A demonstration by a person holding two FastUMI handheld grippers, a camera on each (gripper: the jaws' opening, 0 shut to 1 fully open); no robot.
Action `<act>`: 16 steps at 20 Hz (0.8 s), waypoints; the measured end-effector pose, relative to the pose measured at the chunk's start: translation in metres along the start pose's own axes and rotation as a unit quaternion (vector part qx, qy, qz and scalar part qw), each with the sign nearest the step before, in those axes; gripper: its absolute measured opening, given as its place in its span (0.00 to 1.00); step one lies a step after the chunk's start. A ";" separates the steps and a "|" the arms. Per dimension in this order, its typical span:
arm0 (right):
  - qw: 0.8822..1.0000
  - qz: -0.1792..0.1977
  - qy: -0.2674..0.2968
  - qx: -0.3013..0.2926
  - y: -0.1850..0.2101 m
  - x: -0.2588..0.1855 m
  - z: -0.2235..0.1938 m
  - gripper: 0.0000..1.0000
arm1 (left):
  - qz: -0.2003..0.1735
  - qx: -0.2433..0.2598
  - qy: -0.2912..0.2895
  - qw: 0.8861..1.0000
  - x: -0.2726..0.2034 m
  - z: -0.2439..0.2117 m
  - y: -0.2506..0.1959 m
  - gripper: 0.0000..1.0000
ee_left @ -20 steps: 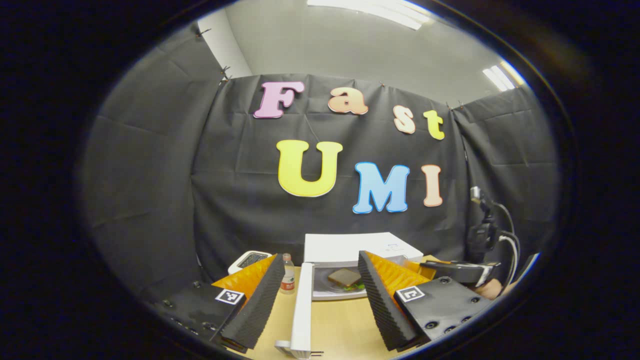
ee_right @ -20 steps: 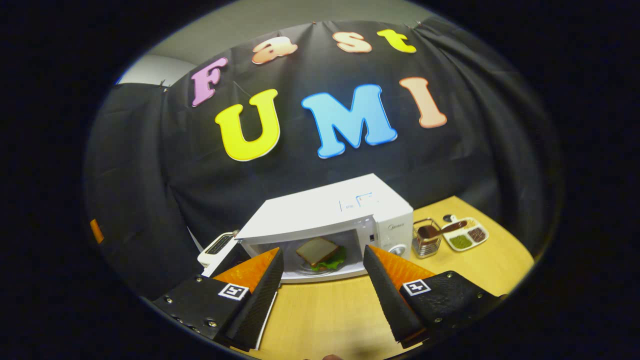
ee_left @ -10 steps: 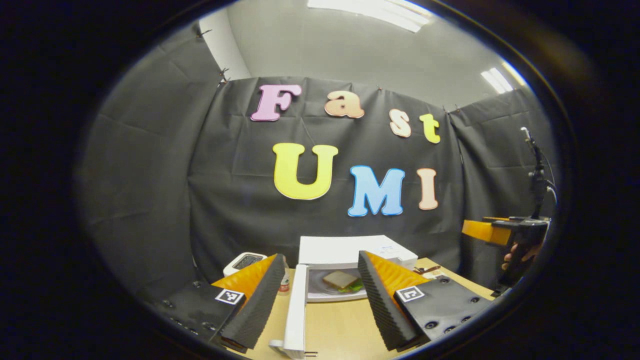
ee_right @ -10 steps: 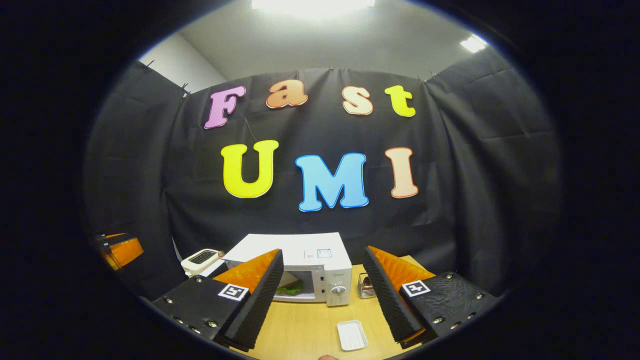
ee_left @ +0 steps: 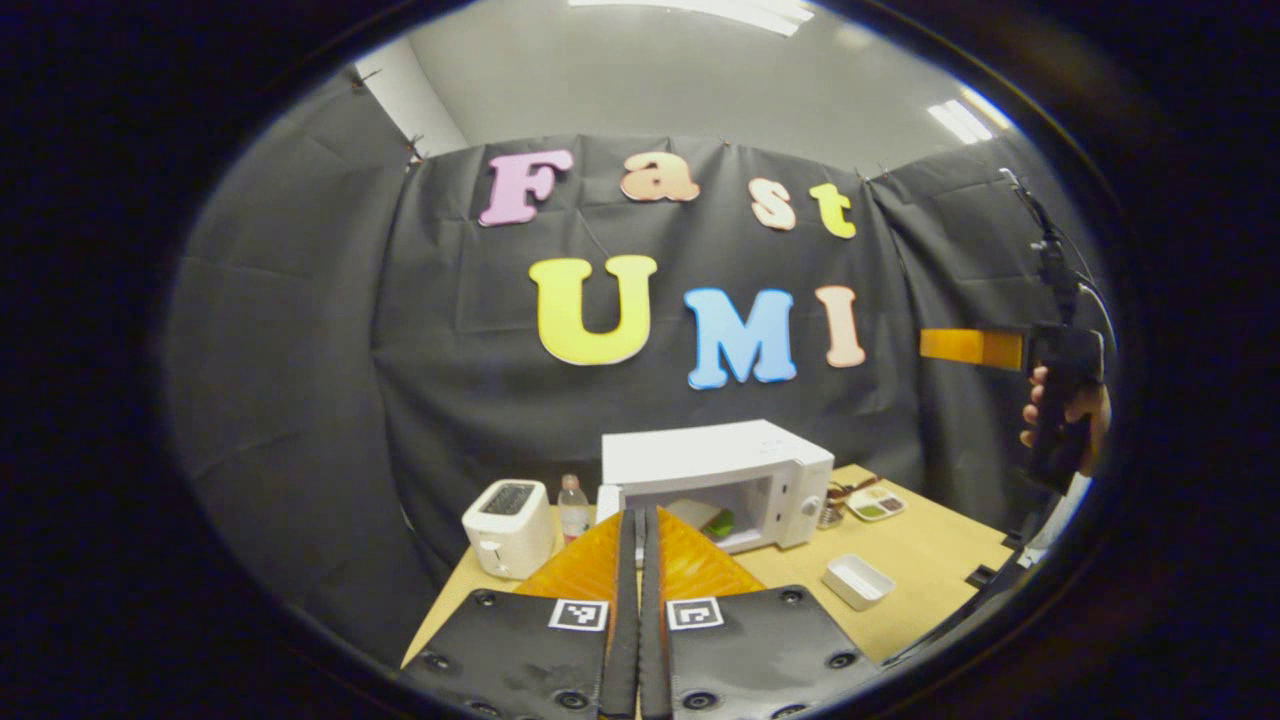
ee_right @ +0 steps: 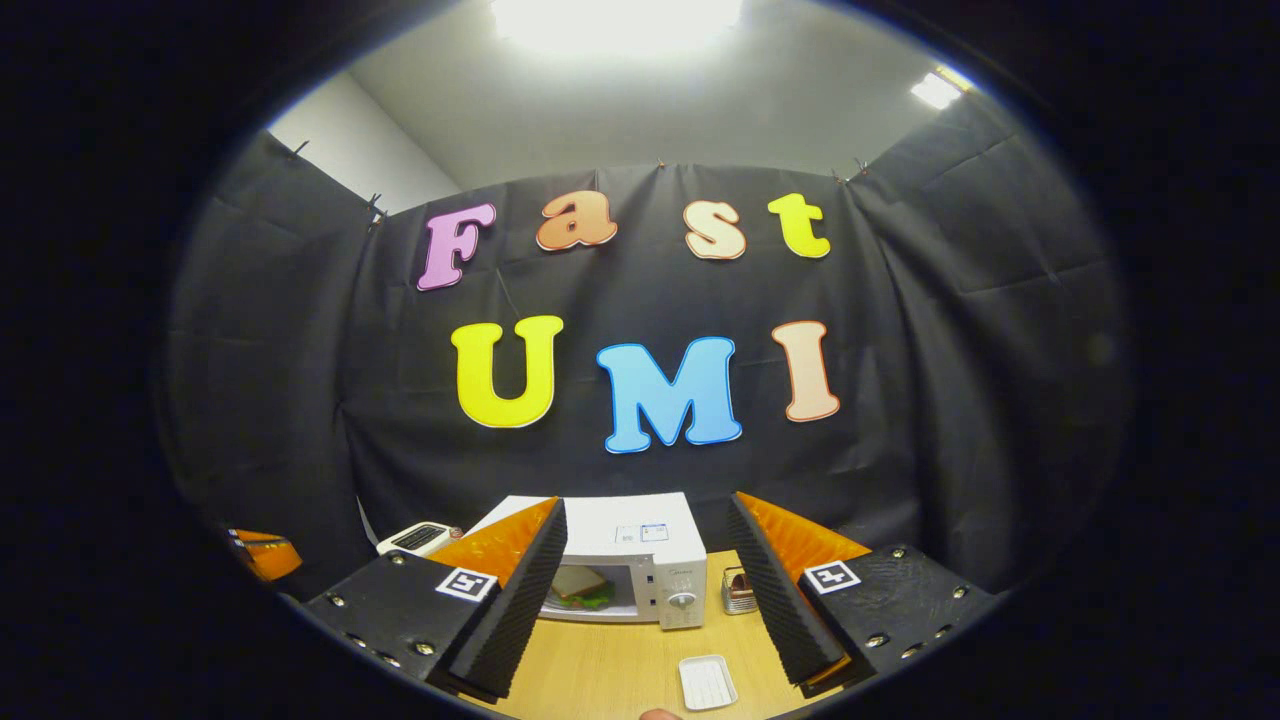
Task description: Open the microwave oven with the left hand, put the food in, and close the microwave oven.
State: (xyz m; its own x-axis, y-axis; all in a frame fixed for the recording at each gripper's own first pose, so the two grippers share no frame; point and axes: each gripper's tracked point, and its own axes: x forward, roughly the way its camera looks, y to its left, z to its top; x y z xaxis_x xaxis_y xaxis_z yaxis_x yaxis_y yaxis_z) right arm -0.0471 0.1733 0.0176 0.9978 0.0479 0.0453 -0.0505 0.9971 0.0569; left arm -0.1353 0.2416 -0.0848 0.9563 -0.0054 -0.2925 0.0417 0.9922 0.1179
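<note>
Left gripper view: left tongs (ee_left: 631,560) closed, hiding microwave (ee_left: 716,482) door | right tongs (ee_right: 645,560) open

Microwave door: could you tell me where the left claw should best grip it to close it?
Probably its free vertical edge, nearest the left claw. The microwave door stands swung open, edge-on in the left gripper view, hinged at the left front of the microwave. Come from its outer left face; the shut claw must open first to pinch.
</note>
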 end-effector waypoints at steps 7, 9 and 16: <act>1.000 0.014 -0.001 -0.005 0.002 -0.005 -0.011 0.96 | 0.053 -0.016 0.088 0.995 -0.030 -0.097 0.045 0.07; 1.000 0.010 -0.002 -0.007 0.000 -0.006 -0.010 0.96 | 0.056 -0.030 0.102 0.993 -0.027 -0.118 0.047 0.08; 1.000 -0.006 0.002 -0.015 -0.009 -0.008 -0.009 0.96 | 0.047 -0.055 0.120 0.990 0.002 -0.146 0.051 0.07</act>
State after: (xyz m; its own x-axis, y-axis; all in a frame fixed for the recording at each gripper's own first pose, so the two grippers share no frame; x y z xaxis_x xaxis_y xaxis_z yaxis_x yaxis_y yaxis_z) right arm -0.0540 0.1644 0.0082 0.9985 0.0365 0.0409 -0.0376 0.9989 0.0272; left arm -0.1732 0.3106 -0.2180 0.8576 0.1042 -0.5037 -0.0887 0.9946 0.0548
